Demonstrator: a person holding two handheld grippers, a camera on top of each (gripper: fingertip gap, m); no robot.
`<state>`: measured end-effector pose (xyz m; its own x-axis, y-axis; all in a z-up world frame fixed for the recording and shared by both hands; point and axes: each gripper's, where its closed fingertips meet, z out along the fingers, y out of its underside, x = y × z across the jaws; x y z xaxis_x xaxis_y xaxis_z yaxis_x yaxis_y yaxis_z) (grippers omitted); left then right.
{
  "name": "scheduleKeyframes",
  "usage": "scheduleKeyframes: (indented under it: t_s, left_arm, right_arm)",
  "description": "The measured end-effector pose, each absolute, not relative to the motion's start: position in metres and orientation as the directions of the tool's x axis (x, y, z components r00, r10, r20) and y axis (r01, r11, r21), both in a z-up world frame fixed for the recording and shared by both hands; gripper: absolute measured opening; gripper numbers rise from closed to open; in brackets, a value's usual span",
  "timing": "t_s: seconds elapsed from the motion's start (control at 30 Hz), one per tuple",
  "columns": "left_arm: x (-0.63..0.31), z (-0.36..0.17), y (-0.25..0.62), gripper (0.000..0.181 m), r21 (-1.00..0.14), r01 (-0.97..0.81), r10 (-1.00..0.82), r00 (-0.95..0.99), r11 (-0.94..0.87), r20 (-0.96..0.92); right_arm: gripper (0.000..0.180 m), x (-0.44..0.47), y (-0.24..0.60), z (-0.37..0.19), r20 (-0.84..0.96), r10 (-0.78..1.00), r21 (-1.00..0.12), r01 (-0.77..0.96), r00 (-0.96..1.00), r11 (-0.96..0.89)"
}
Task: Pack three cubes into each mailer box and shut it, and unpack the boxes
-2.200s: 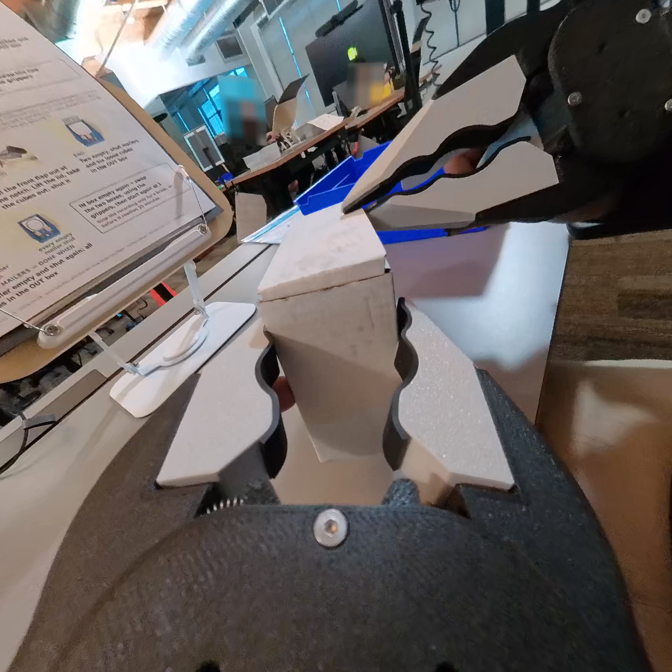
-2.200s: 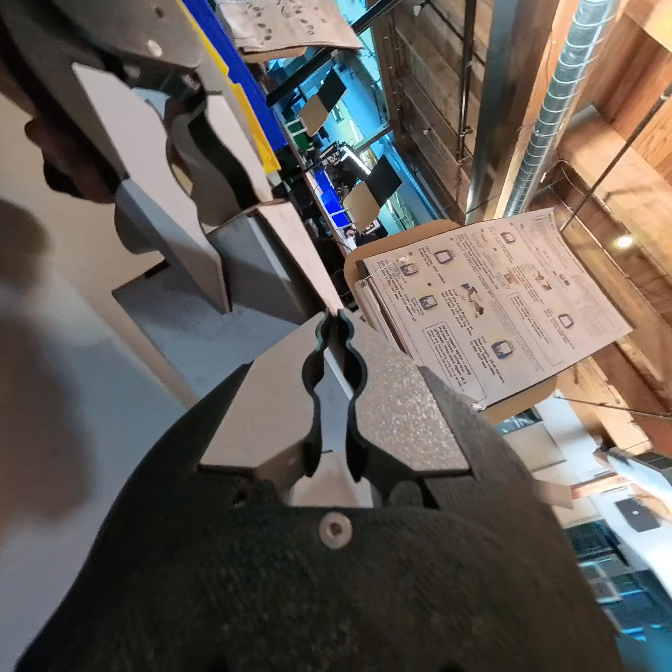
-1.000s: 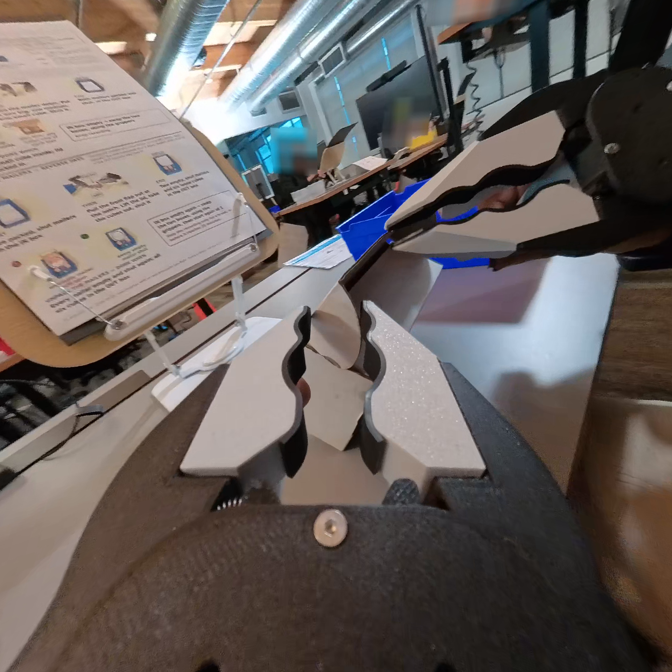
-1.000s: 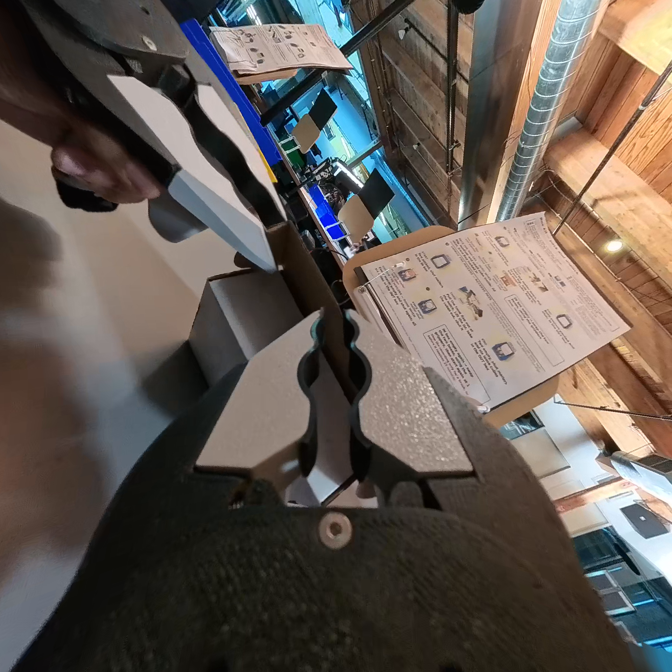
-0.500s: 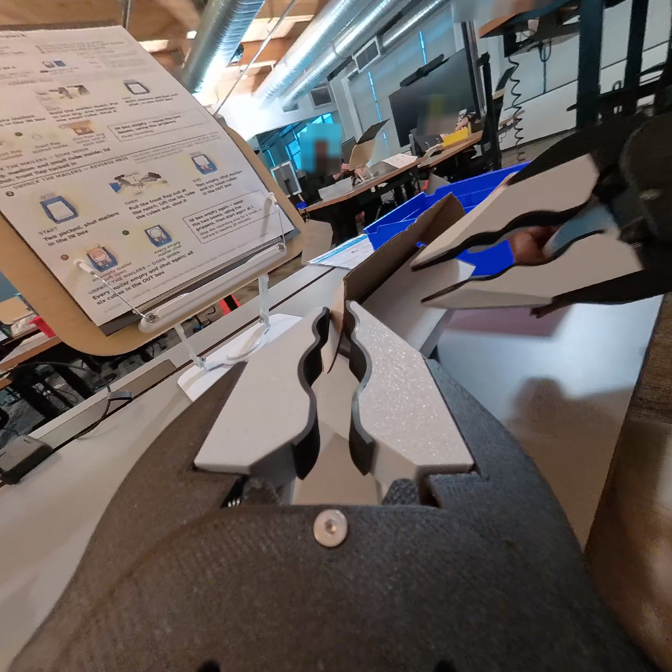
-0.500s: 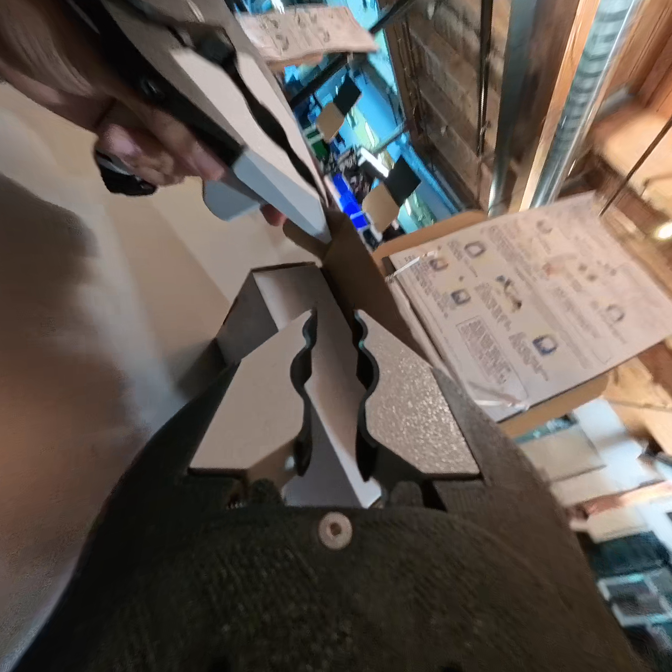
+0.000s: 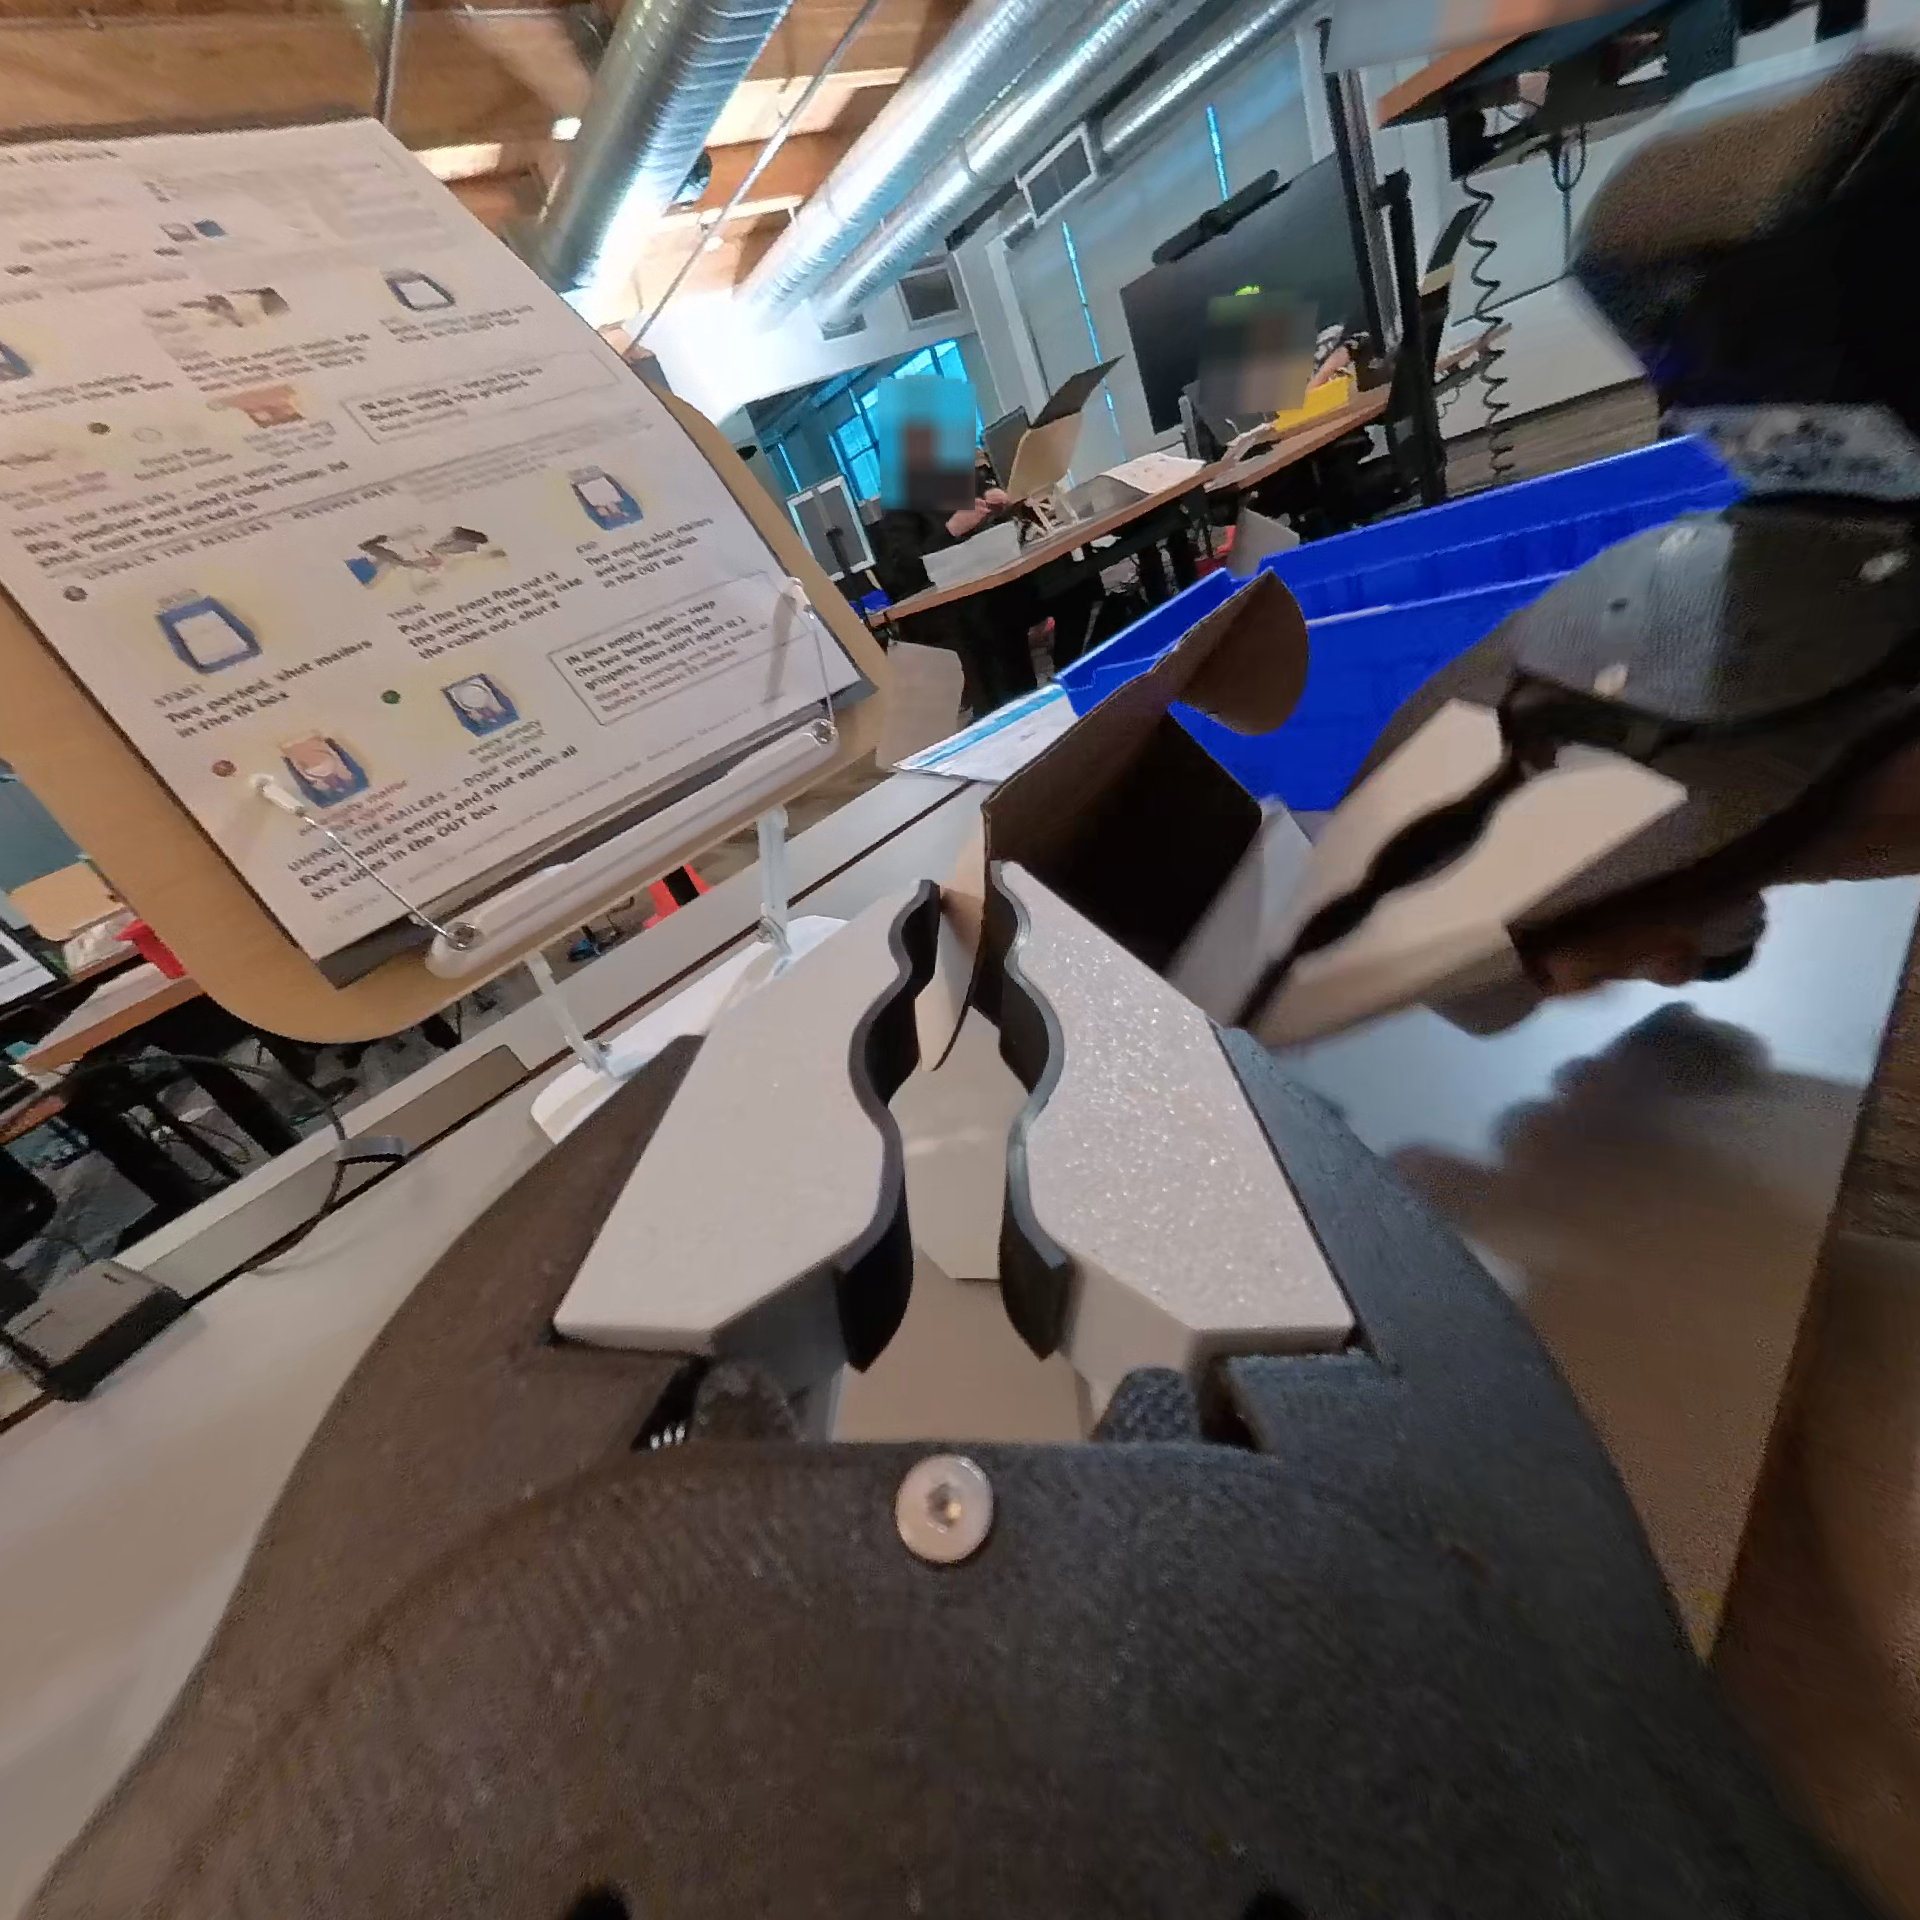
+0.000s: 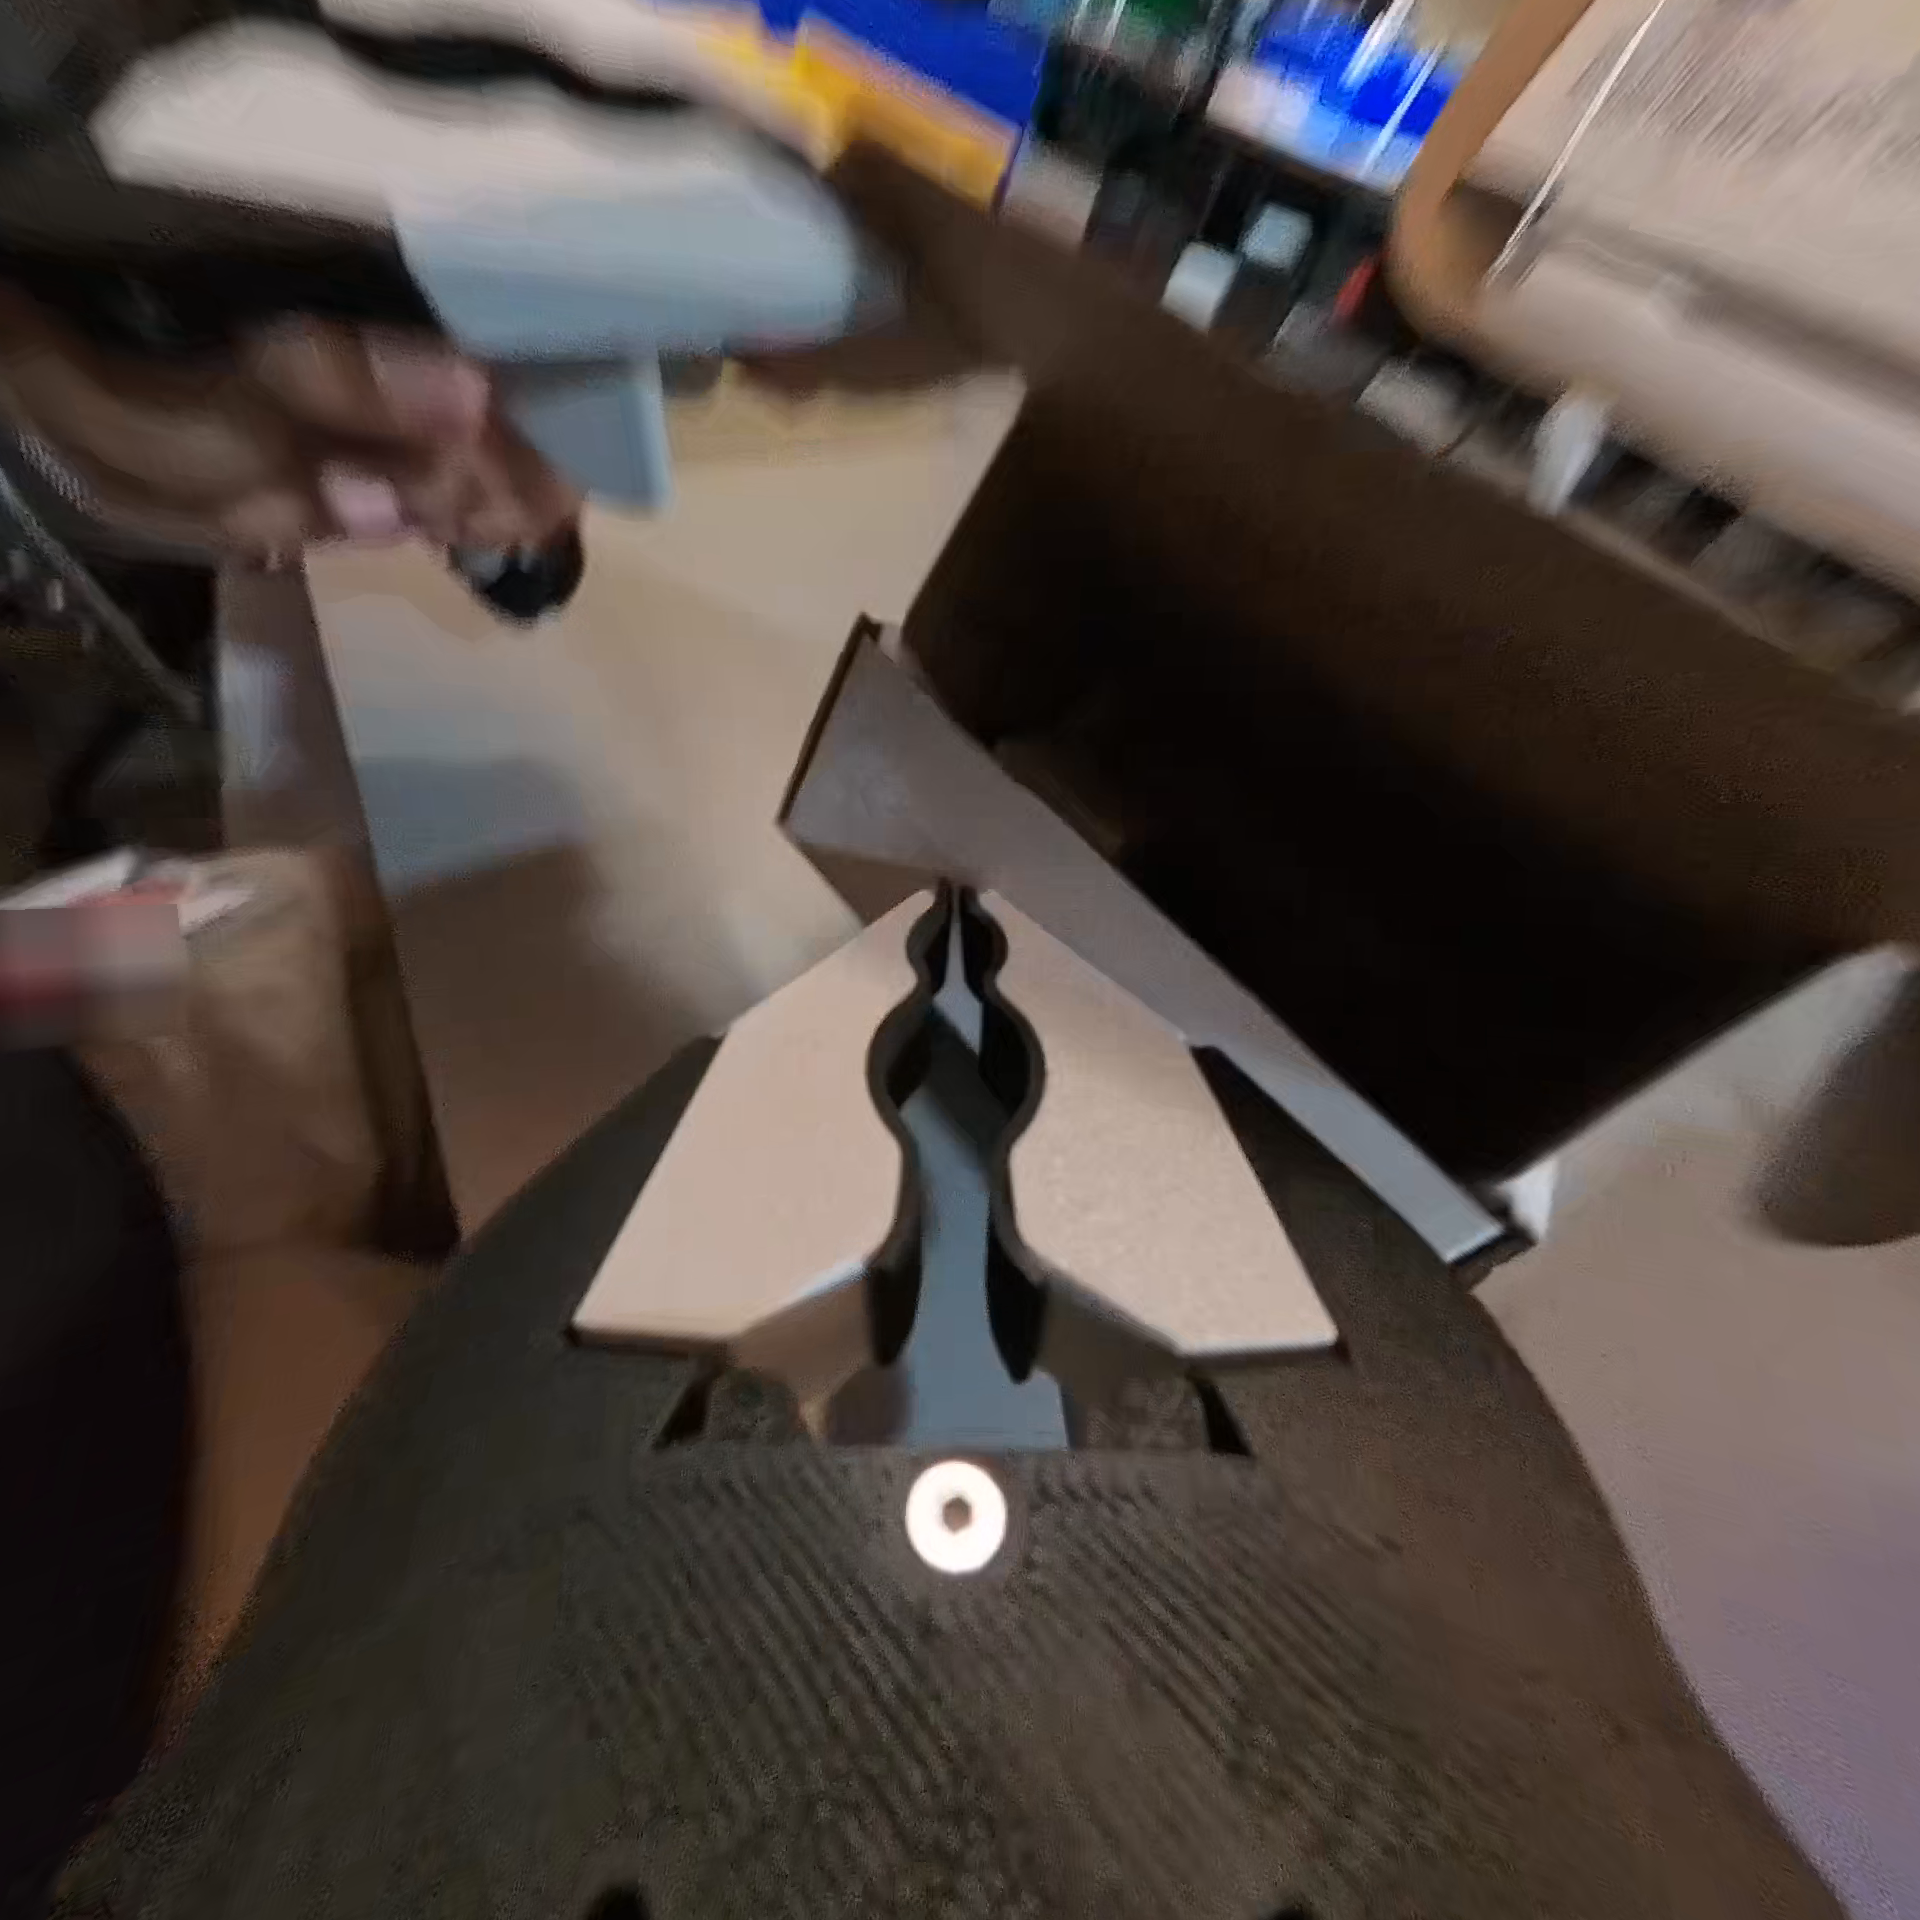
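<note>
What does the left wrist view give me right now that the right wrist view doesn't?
Only the left wrist view shows, sharply, the instruction sheet on its stand, the blue bin behind the box and people at far desks.

Only the right wrist view, though blurred, looks into the mailer box, but its inside is too dark to tell whether any cubes are there.

Both show the open mailer box and both grippers: the left gripper nipping a box flap, the right gripper shut on a box edge.

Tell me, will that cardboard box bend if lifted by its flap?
Probably bends: the mailer box is thin cardboard, pinched between the fingers of the left gripper. Likely light and tippy, its lid standing open.
</note>
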<state>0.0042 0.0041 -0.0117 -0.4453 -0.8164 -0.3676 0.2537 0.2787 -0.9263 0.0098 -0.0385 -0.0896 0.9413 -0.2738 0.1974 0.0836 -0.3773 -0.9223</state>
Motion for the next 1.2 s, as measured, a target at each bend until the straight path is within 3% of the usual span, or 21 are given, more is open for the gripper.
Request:
scheduleKeyframes:
  t_s: [0.13,0.37,0.57,0.7,0.83,0.9,1.2]
  left_arm:
    - [0.01,-0.002,0.01,0.006,-0.926,0.259,-0.832,-0.418,0.275,-0.364]
    - [0.018,0.006,0.016,0.005,-0.918,0.286,-0.84,-0.394,0.274,-0.374]
    - [0.04,0.025,0.023,0.009,-0.905,0.319,-0.848,-0.359,0.282,-0.391]
    - [0.08,0.031,0.041,0.022,-0.928,0.245,-0.881,-0.316,0.282,-0.352]
    - [0.134,-0.01,0.068,0.046,-0.978,-0.091,-0.941,-0.302,0.186,-0.151]
    - [0.14,-0.013,0.071,0.047,-0.986,-0.156,-0.941,-0.338,0.062,-0.005]
    - [0.105,-0.004,0.068,0.045,-0.989,-0.022,-0.919,-0.374,0.143,-0.125]
  right_arm:
    - [0.013,0.008,-0.038,-0.125,0.197,-0.206,-0.829,0.051,0.958,-0.556]
    - [0.022,0.011,-0.037,-0.074,0.327,-0.28,-0.904,0.213,0.903,-0.37]
    - [0.038,0.02,-0.043,-0.118,0.219,-0.279,-0.857,0.047,0.935,-0.514]
    - [0.036,0.018,-0.043,-0.118,0.199,-0.265,-0.862,0.041,0.944,-0.505]
    - [0.035,0.016,-0.044,-0.117,0.176,-0.24,-0.868,0.036,0.955,-0.495]
    - [0.033,0.014,-0.045,-0.118,0.174,-0.218,-0.864,0.043,0.96,-0.502]
    - [0.033,0.001,-0.053,-0.118,0.093,-0.125,-0.848,0.013,0.988,-0.529]
